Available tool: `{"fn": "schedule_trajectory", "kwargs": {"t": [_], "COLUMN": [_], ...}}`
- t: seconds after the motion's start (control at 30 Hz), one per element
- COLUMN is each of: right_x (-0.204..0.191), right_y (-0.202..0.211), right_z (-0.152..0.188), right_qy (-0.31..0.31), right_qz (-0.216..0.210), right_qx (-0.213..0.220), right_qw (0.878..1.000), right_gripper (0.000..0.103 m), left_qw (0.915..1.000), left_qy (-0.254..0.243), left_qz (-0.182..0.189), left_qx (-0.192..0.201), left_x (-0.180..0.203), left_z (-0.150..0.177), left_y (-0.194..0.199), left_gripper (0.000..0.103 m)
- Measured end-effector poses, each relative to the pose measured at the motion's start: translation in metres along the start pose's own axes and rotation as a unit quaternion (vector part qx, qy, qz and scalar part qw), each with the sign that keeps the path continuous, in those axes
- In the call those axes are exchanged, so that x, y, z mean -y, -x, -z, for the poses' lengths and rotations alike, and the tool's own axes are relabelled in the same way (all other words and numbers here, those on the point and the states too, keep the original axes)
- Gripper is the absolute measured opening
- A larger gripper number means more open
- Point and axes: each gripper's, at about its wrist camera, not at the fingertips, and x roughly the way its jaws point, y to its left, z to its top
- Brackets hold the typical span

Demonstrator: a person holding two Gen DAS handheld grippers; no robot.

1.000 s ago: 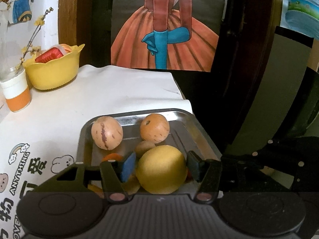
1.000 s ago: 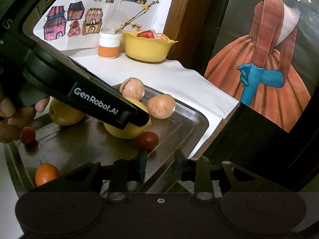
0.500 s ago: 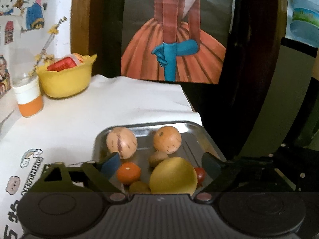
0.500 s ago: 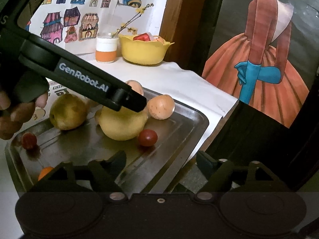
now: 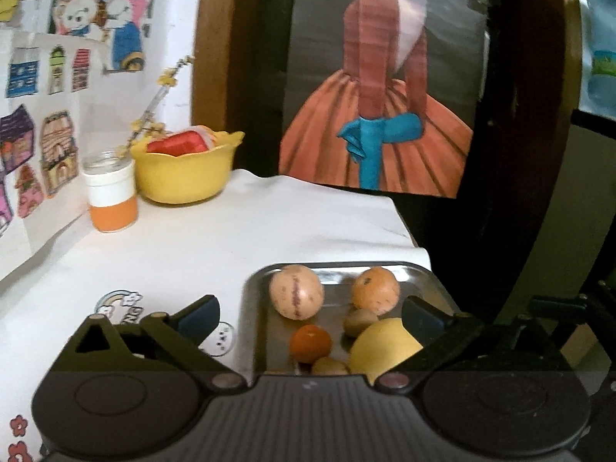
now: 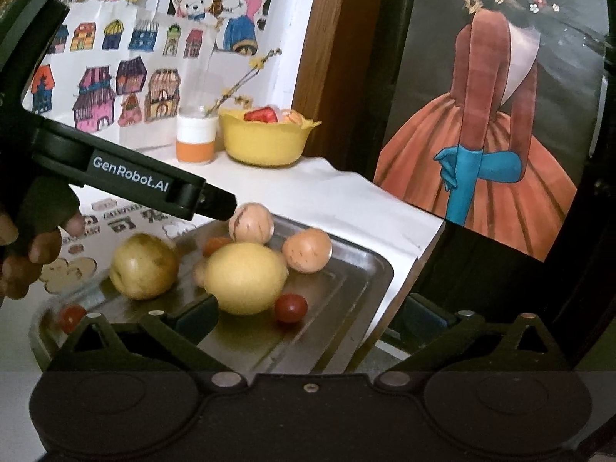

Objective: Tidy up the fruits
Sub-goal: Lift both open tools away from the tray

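Observation:
A steel tray point(image 5: 338, 267) point(image 6: 369, 265) sits at the corner of the white-covered table and holds the fruit. On it lie a yellow lemon point(image 5: 385, 346) point(image 6: 245, 277), a striped pale fruit point(image 5: 296, 295) point(image 6: 251, 227), a tan round fruit point(image 5: 376, 289) point(image 6: 307, 250), a small orange point(image 5: 310, 343), a yellow-green pear-like fruit point(image 6: 143, 265) and two cherry tomatoes point(image 6: 290, 307) point(image 6: 71, 317). My left gripper point(image 5: 310, 315) hovers open above the tray's near end, holding nothing. My right gripper point(image 6: 310, 317) is open too, just short of the lemon and a tomato.
A yellow bowl point(image 5: 184, 173) point(image 6: 265, 140) with red contents and a white-and-orange cup point(image 5: 111, 196) point(image 6: 195, 138) stand at the back by the wall. The left gripper's body point(image 6: 154, 188) and a hand point(image 6: 34, 246) reach over the tray. The table edge drops off right of the tray.
My left gripper let go of the lemon, opened wide and drew back from the tray. My right gripper went from nearly shut to wide open.

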Motion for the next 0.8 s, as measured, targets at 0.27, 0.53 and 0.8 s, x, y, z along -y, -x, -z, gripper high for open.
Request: {"fn": "schedule_trajectory", "kwargs": {"t": [0.27, 0.53, 0.8], "right_x": [-0.011, -0.015, -0.031], "right_y": [0.01, 0.022, 0.036], "right_z": [-0.007, -0.011, -0.01], "right_qy": [-0.012, -0.081, -0.098], "right_qz": [0.002, 0.003, 0.008], "right_qx": [0.016, 0.037, 0.045], "right_qw": [1.0, 0.996, 0.994], "right_gripper": [0.102, 0.102, 0.102], "left_qw": [0.9991, 0.9984, 0.9971], "left_qy": [0.036, 0.041, 0.058], "left_qz": [-0.017, -0.031, -0.043], "left_qx": [0.012, 0.021, 0.022], "left_x": [-0.021, -0.034, -0.05], "left_z": [0.004, 0.014, 0.027], "left_y": [0.022, 0.038, 0.051], "left_gripper": [0.103, 0.102, 0.103]}}
